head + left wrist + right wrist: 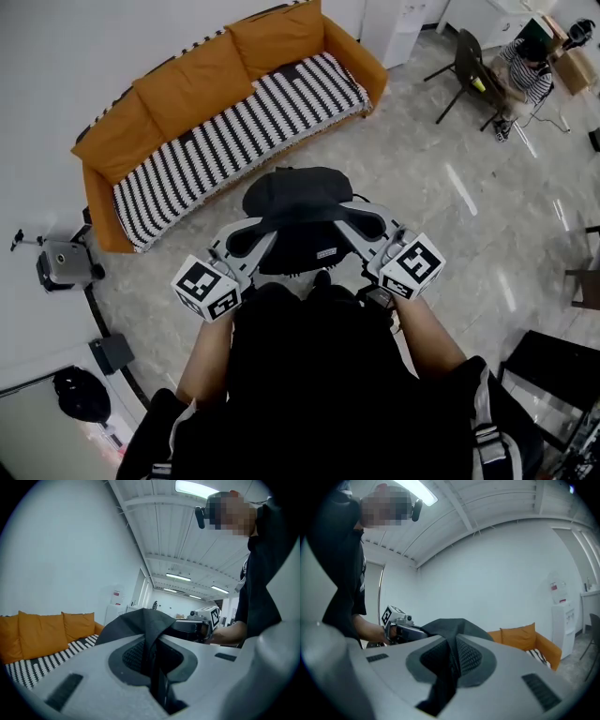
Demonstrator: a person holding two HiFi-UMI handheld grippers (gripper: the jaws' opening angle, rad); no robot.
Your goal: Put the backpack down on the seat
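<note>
A black backpack point(298, 211) hangs in the air in front of the person, above the grey floor. My left gripper point(251, 234) is shut on its left side and my right gripper point(358, 221) is shut on its right side. In the left gripper view black fabric point(149, 639) is pinched between the grey jaws. The right gripper view shows the same black fabric point(449, 658) clamped between its jaws. An orange sofa point(150, 94) with a black-and-white striped seat cover point(239, 131) stands ahead, against the white wall, a step away from the backpack.
A seated person point(525, 66) and a black chair point(466, 61) are at the far right. A small grey device point(66, 264) and a black helmet-like object point(82, 394) lie by the wall at left. A dark table point(553, 370) is at lower right.
</note>
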